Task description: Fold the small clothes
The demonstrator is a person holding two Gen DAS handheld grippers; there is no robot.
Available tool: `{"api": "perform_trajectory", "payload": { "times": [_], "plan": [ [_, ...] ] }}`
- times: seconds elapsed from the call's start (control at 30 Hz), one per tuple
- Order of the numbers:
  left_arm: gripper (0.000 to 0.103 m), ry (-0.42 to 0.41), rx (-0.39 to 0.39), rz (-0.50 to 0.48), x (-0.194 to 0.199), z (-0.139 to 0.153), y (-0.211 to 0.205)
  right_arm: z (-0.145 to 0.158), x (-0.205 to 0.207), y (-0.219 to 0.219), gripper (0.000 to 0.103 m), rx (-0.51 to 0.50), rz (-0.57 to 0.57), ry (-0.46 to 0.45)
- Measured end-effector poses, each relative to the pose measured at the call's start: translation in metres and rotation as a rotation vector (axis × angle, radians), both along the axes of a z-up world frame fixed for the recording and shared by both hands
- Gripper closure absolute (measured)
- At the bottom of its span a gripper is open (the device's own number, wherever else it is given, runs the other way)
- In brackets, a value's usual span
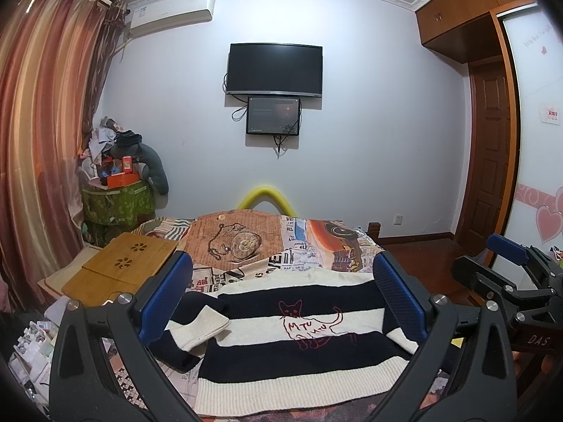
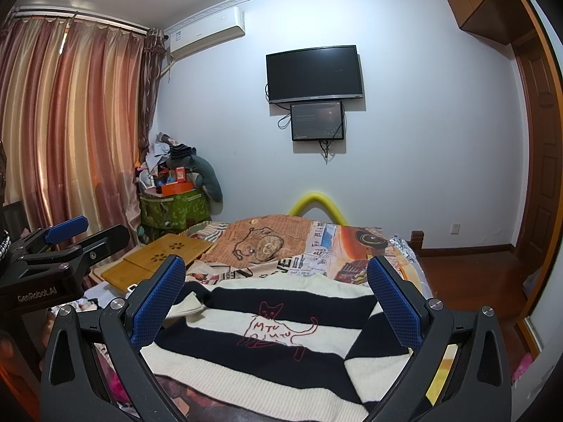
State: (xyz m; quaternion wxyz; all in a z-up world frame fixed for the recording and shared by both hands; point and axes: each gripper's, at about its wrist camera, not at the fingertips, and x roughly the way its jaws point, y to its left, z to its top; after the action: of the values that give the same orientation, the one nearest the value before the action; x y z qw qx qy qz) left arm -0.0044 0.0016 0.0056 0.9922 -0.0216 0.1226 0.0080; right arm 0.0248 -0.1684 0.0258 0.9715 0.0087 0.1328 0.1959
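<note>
My left gripper and my right gripper both hang wide apart above the sweater, holding nothing. The sweater lies flat on the bed, front side up. If I pinch too deep, I might grab the bed cover too and drag it along. If I pinch only one layer, the fold could come out crooked. The sweater has thick black and cream stripes and a red cat drawn in the middle. One sleeve is already bent across its side.
</note>
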Motion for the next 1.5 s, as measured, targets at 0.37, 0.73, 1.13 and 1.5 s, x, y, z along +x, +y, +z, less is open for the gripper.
{"api": "perform_trajectory", "payload": {
  "times": [0.37, 0.73, 1.13, 1.5],
  "plan": [
    [0.000, 0.000, -0.001, -0.002, 0.000, 0.000, 0.000, 0.000, 0.000, 0.001, 0.001, -0.001, 0.000, 0.001],
    [0.000, 0.005, -0.009, 0.003, 0.005, -0.008, 0.003, -0.001, 0.001, 0.001, 0.001, -0.002, 0.001, 0.003],
    [0.000, 0.083, -0.034, 0.056, 0.041, -0.030, 0.031, -0.018, 0.022, 0.007, 0.001, -0.027, 0.002, 0.054],
    [0.000, 0.362, -0.031, 0.198, 0.115, -0.109, 0.099, -0.066, 0.081, -0.003, 0.001, -0.071, -0.036, 0.226]
  ]
}}
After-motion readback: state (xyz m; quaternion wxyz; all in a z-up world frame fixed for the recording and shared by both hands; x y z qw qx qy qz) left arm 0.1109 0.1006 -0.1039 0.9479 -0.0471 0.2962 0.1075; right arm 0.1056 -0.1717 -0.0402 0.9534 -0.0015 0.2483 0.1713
